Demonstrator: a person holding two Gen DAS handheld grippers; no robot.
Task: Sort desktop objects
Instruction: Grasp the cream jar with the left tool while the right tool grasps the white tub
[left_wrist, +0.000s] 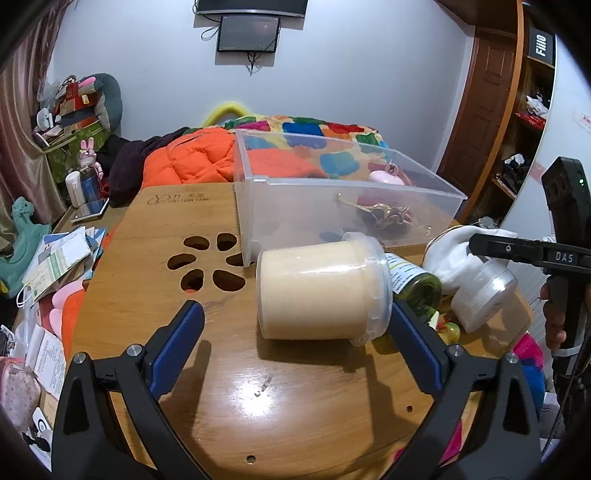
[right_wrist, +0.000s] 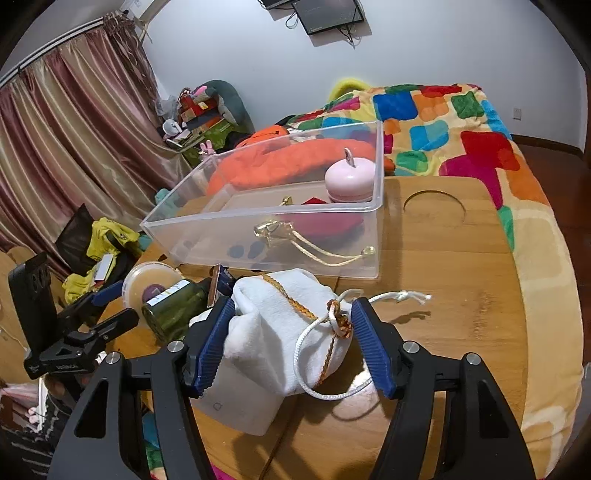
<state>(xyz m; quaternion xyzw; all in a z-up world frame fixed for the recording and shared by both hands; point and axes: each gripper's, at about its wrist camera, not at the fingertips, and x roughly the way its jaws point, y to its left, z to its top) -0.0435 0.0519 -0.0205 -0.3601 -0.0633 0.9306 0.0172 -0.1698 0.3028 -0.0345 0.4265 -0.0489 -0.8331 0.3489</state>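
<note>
Soft white cloth pouch (right_wrist: 280, 332) with braided gold cord, on the smooth wooden bench (right_wrist: 461, 295), between right gripper (right_wrist: 291, 347) jaws: ridged blue pads at both sides, grip unclear. Left gripper (left_wrist: 295, 347) jaws wide open around a round cream jar (left_wrist: 317, 288) lying sideways. Clear plastic box (right_wrist: 266, 229) just behind.

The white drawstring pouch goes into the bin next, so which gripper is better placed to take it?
Right. The right gripper already has its jaws on either side of the white pouch; the left gripper flanks the cream jar.
</note>
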